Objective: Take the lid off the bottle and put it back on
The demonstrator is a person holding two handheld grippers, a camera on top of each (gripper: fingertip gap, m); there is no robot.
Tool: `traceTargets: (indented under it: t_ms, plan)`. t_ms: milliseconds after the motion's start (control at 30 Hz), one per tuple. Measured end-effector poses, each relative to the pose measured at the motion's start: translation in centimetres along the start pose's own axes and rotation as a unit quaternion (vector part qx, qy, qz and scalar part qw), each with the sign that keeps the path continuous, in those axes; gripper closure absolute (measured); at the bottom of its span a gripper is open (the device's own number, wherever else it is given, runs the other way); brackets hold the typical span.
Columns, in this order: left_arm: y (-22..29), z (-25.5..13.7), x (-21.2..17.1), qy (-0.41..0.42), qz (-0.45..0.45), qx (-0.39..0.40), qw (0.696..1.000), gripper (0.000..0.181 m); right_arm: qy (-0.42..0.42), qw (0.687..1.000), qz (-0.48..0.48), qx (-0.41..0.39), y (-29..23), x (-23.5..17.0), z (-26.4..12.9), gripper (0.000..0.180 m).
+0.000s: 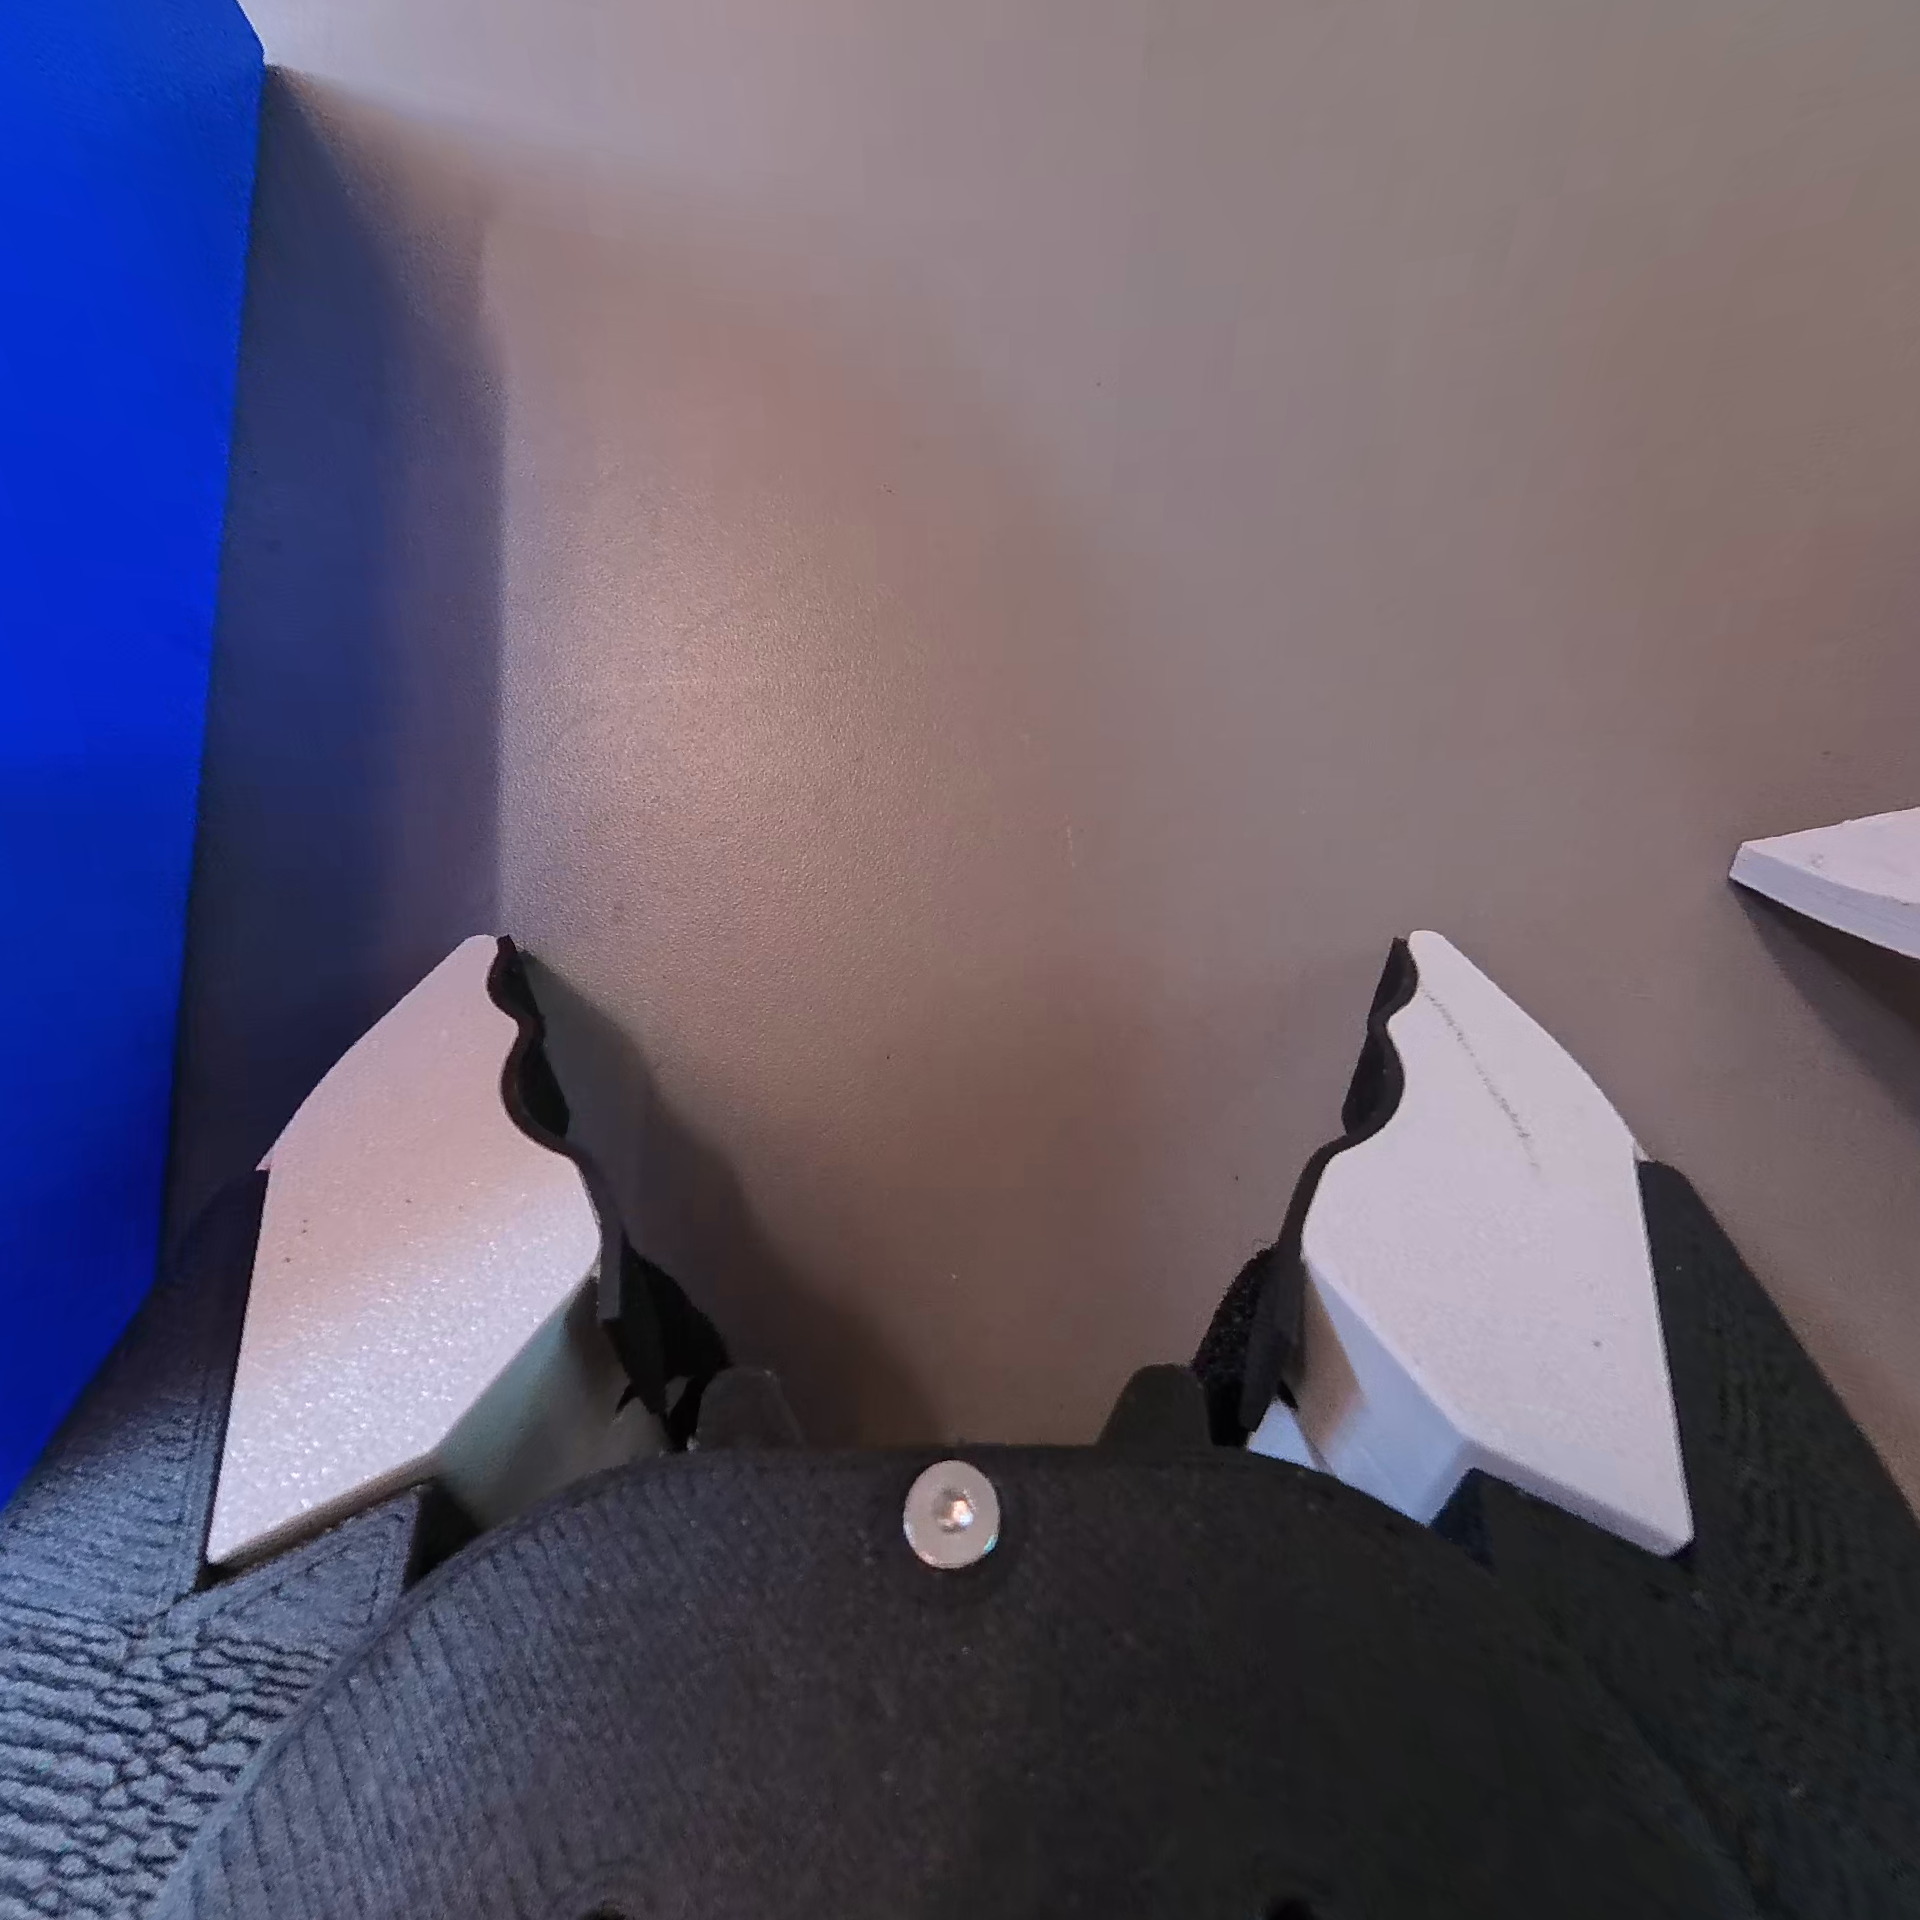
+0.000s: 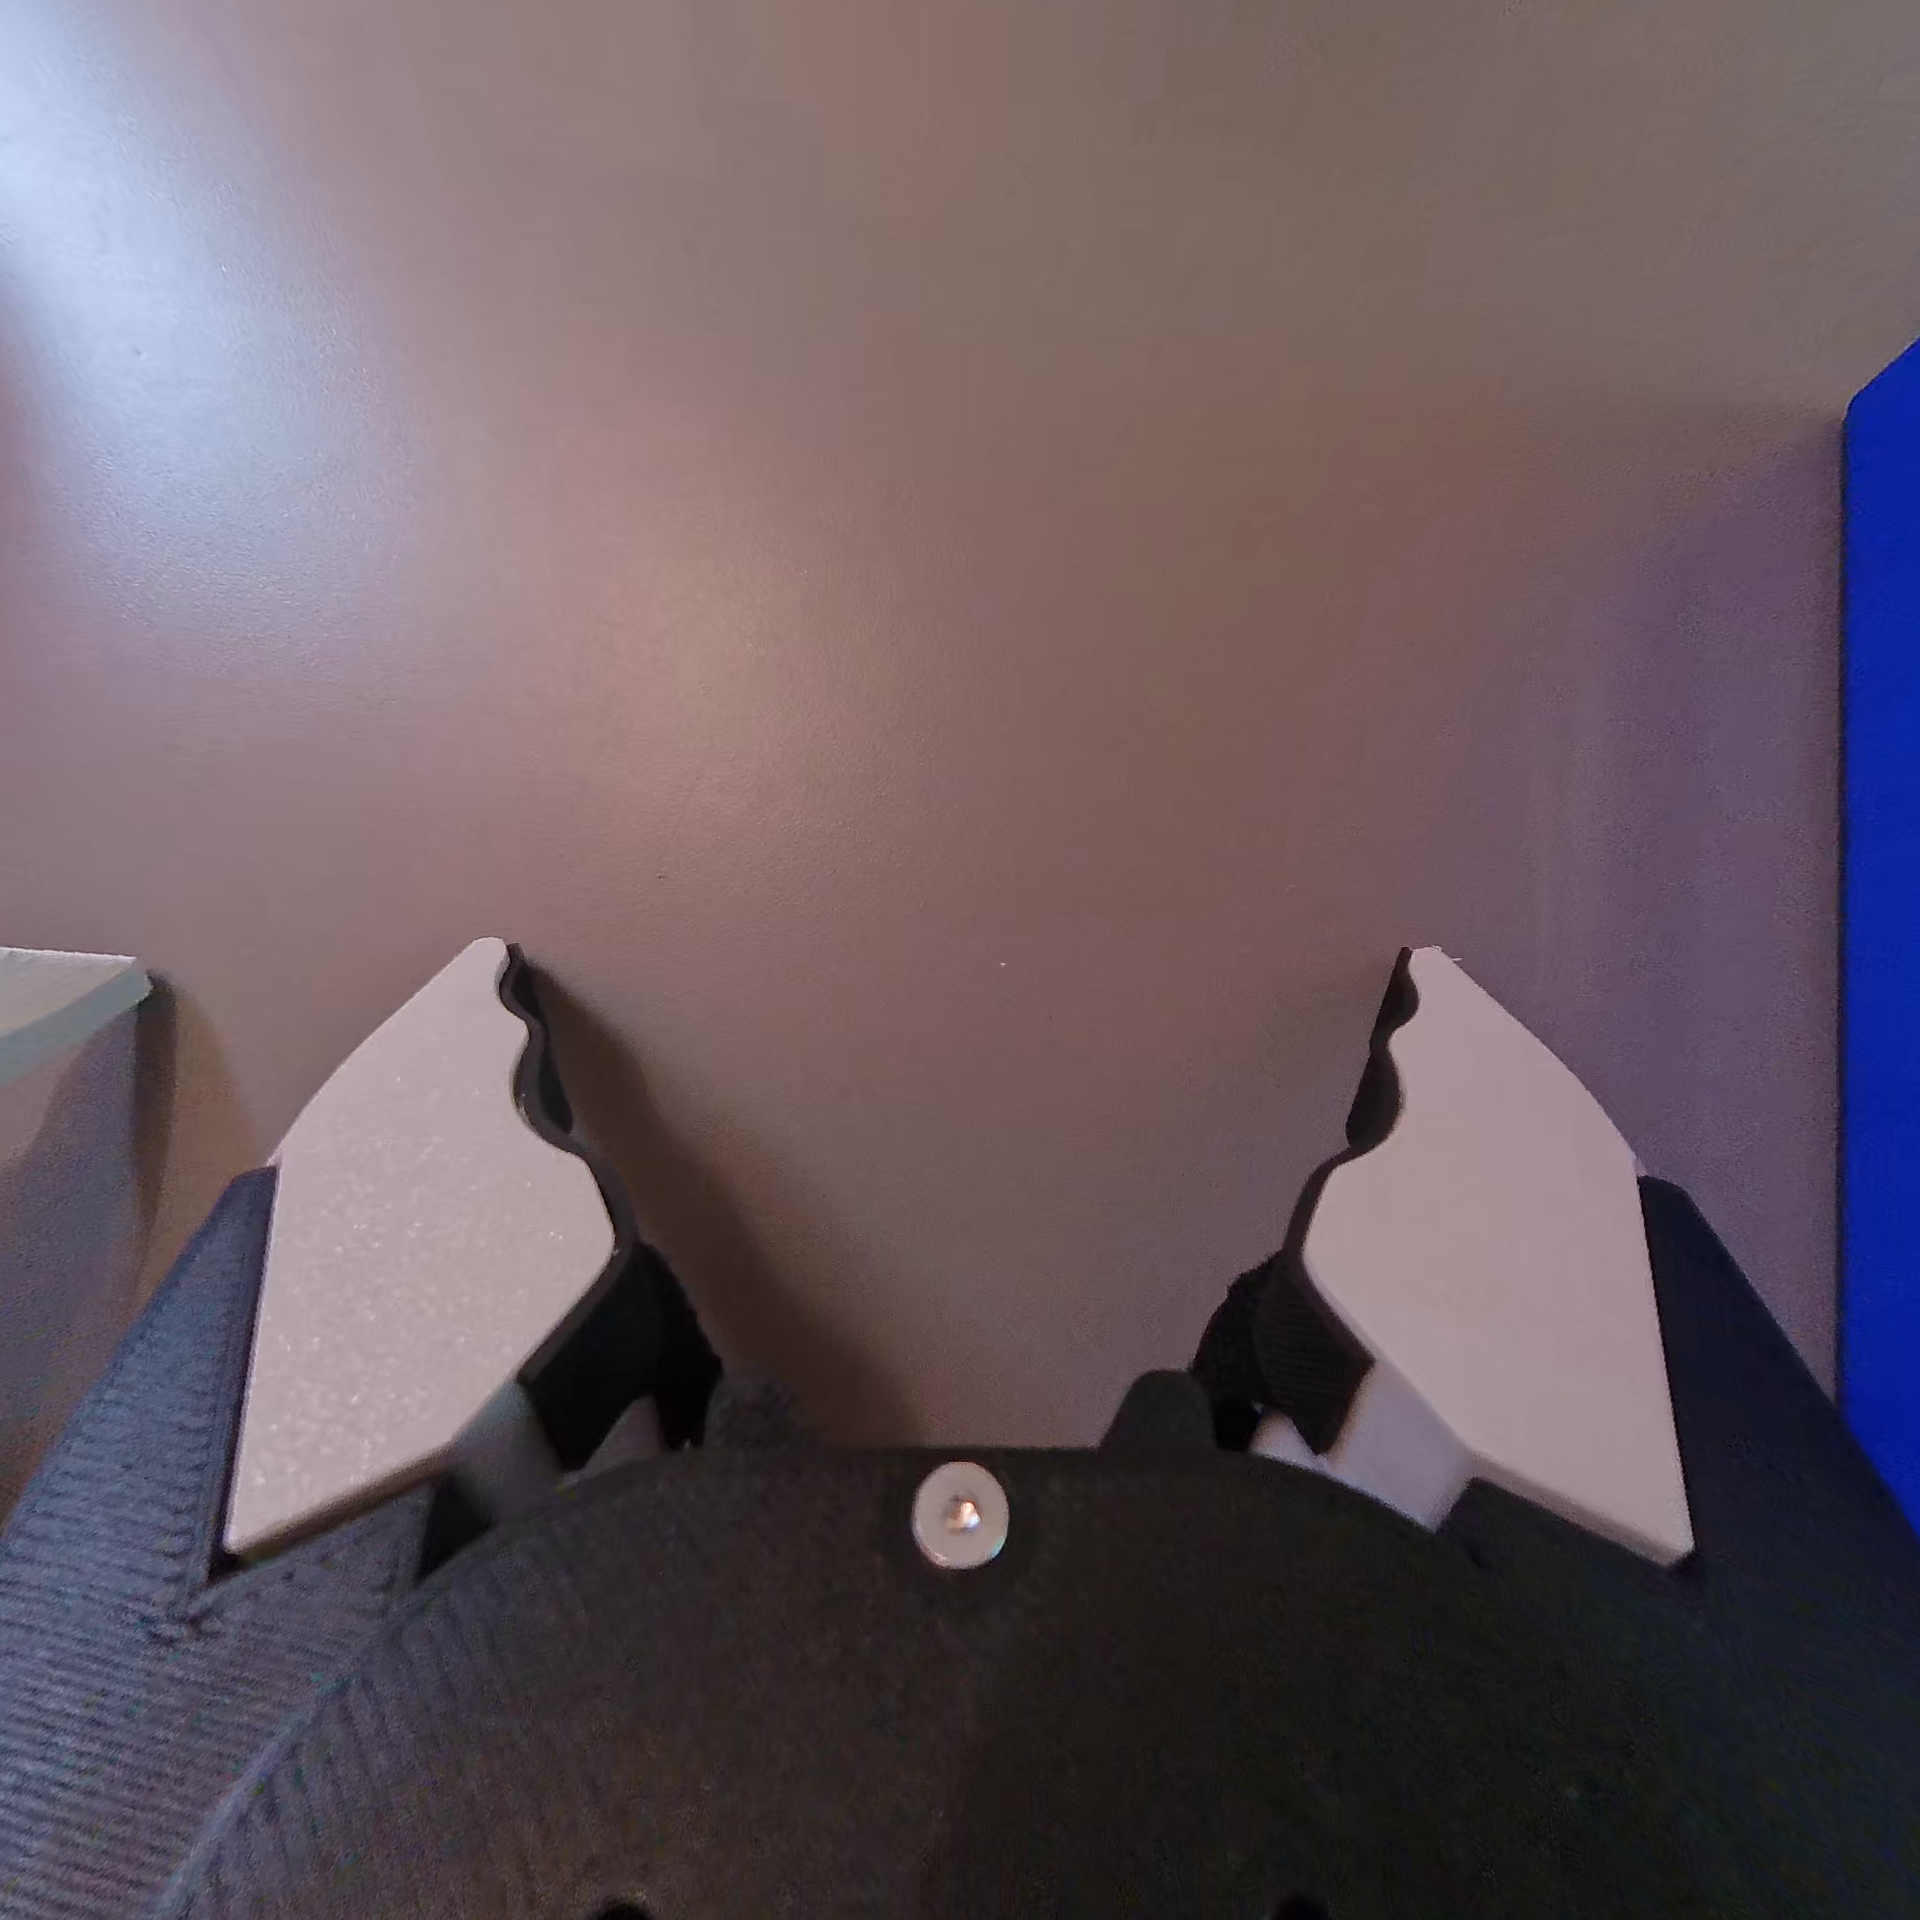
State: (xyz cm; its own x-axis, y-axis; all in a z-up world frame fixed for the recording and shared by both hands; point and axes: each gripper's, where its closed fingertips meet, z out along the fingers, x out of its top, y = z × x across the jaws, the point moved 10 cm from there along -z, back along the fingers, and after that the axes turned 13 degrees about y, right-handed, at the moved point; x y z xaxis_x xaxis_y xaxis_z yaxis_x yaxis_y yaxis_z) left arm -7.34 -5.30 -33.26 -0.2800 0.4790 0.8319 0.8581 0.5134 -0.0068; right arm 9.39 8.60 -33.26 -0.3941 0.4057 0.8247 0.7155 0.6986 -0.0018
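Observation:
No bottle or lid shows in either view. My left gripper [image 1: 951, 945] is open and empty, its white fingers with black pads spread wide over a plain grey-brown surface [image 1: 935, 520]. My right gripper [image 2: 956, 951] is likewise open and empty over the same kind of surface [image 2: 935, 520]. A white finger of the other gripper pokes in at the right edge of the left wrist view [image 1: 1839, 883]. A white finger of the other gripper also shows at the left edge of the right wrist view [image 2: 62, 1008].
A bright blue panel [image 1: 114, 623] stands along the left side of the left wrist view. A blue panel [image 2: 1881, 883] also runs down the right edge of the right wrist view. The two grippers sit side by side, close together.

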Motion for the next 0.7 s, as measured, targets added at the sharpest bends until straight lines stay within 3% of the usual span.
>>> traceTargets:
  t_ms: [700]
  plan:
    - [-2.0,1.2,0.9,-0.001,0.077,-0.116,0.99,0.035,0.0,1.0,-0.003,0.006,0.1,0.1,0.1,0.033]
